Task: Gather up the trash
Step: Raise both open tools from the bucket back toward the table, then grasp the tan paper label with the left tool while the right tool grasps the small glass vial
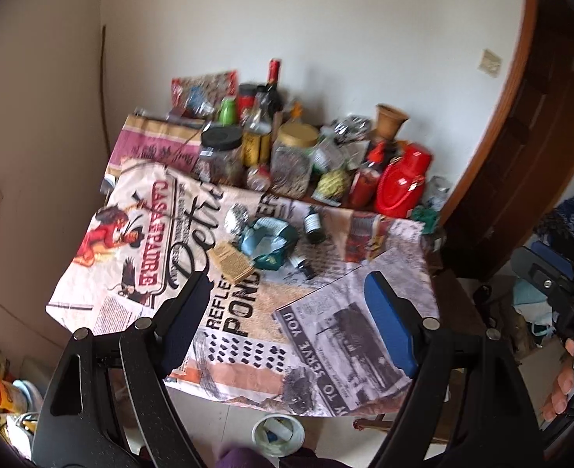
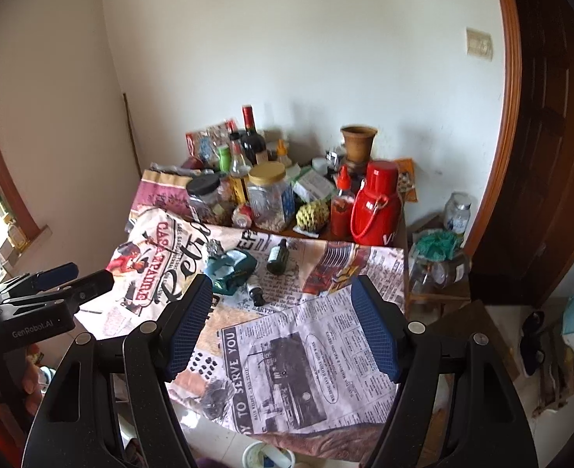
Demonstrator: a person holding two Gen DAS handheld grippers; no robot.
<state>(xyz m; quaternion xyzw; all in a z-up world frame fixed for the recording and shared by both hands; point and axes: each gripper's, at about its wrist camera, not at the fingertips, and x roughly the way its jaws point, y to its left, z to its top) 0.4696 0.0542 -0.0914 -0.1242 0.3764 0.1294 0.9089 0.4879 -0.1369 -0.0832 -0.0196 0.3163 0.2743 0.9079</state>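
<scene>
Trash lies mid-table on the printed cloth: a crumpled teal wrapper [image 1: 268, 242] [image 2: 230, 269], a foil ball [image 1: 235, 216] [image 2: 213, 249], a tan leaflet [image 1: 233, 262], a dark green bottle on its side [image 1: 313, 223] [image 2: 278, 258] and a small vial [image 1: 304, 266] [image 2: 256, 293]. My left gripper [image 1: 290, 304] is open and empty, held above the near part of the table. My right gripper [image 2: 283, 312] is open and empty, also short of the trash. The left gripper also shows at the left of the right wrist view [image 2: 72, 279].
Jars, bottles, a red flask [image 1: 401, 179] [image 2: 376, 204] and a clay pot [image 2: 359, 142] crowd the back of the table [image 2: 318, 351]. A white bin [image 1: 278, 435] [image 2: 268, 456] with scraps stands on the floor below the table's front edge. A stool with jars [image 2: 438, 265] is at the right.
</scene>
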